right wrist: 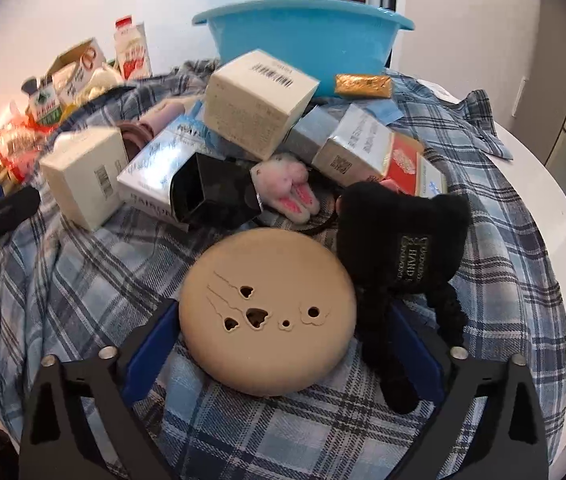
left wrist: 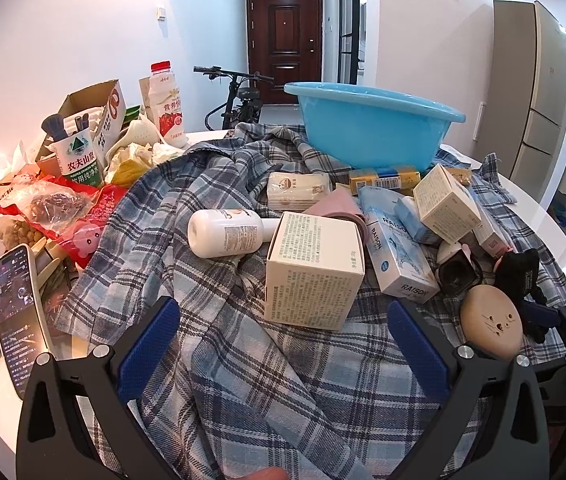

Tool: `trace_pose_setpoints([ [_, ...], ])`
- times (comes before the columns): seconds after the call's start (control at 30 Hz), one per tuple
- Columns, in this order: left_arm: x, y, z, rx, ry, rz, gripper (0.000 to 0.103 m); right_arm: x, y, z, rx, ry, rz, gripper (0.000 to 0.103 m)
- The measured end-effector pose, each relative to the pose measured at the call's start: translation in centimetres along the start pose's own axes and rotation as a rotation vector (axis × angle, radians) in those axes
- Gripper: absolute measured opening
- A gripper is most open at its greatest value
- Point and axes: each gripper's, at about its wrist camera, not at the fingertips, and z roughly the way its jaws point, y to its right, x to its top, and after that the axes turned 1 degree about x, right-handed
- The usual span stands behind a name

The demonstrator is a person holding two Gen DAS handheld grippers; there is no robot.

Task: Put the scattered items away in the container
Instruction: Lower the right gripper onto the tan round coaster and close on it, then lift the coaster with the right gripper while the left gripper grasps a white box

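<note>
A blue plastic basin stands at the back of the plaid cloth; it also shows in the right wrist view. Scattered before it lie cream boxes, a white bottle, blue RAISON boxes, a black plush and a round beige case. My left gripper is open and empty, just short of the big cream box. My right gripper is open, with its fingers on either side of the beige case; the black plush lies against the right finger.
At the left stand a phone, snack bags, a green-label bottle, a carton and a milk bottle. The white table edge curves at the right. A small black box and a pink-and-white plush lie mid-pile.
</note>
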Motion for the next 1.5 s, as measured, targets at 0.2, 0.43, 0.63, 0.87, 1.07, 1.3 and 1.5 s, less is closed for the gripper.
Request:
trace_pose_setpoints([
  [0.2,-0.2,0.0,0.0,0.011,-0.004,0.008,0.103,-0.2,1.0,-0.7,0.054,0.041,0.04,0.09],
  [0.43,-0.3,-0.1,0.1,0.01,-0.004,0.004,0.103,-0.4,1.1,-2.5,0.086,0.096,0.065,0.085],
  [0.63,-0.2,0.0,0.2,0.005,-0.005,0.005,0.103,-0.2,0.1,-3.8,0.065,0.107,0.026,0.054],
  [0.87,-0.4,0.6,0.7,0.016,-0.021,0.023,0.103,-0.2,0.0,-4.5,0.068,0.155,0.008,0.092],
  [1.07,-0.5,1.2,0.4,0.02,-0.015,0.051,0.103,0.5,0.7,-1.5,0.125,0.063,0.046,0.093],
  [1.3,-0.5,1.2,0.9,0.021,-0.028,0.051,0.103,0.1,0.1,0.0,0.07,0.018,0.014,0.099],
  [1.5,-0.4,1.6,1.0,0.021,-0.028,0.06,0.103,-0.1,0.2,-0.3,0.045,0.026,0.003,0.084],
])
